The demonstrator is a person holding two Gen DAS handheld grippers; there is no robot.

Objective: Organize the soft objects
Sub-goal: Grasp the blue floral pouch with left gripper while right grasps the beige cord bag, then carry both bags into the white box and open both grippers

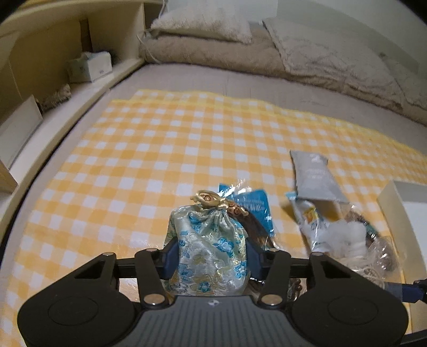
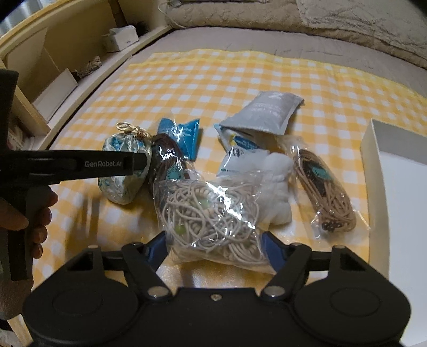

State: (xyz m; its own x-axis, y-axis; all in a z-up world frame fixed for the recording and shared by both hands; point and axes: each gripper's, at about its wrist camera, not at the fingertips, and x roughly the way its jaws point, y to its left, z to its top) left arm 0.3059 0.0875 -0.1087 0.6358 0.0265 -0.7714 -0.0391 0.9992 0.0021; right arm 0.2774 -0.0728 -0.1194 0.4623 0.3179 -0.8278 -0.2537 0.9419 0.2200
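One grey bed point(image 1: 186, 77) carries one yellow-and-white checked cloth point(image 1: 160, 138), with one rumpled beige blanket point(image 1: 307, 61) and one pale fluffy pillow point(image 1: 205, 21) at the far end, and one cream wooden shelf unit point(image 1: 48, 53) along the left. One white open cardboard box point(image 2: 395, 170) sits on the cloth at the right. The soft things lie in a loose cluster near the middle of the cloth: one grey flat pouch point(image 2: 267, 112) farthest, one white fluffy wad point(image 2: 275, 184) just near of it, two clear plastic bags of cord, the larger one of pale tangled cord point(image 2: 213, 221) nearest and a slimmer one of tan coiled cord point(image 2: 325, 192) to the right beside the box, one blue-labelled clear packet point(image 2: 184, 136) to the left, and one silvery brocade drawstring pouch with blue flowers point(image 1: 208, 248) at the far left of the cluster.

The left gripper point(image 1: 209, 256) is closed partway, both blue fingers pressed on the sides of the brocade pouch, which stands upright between them. The right gripper point(image 2: 213, 251) is spread wide, its fingers either side of the pale cord bag; whether they touch it cannot be told
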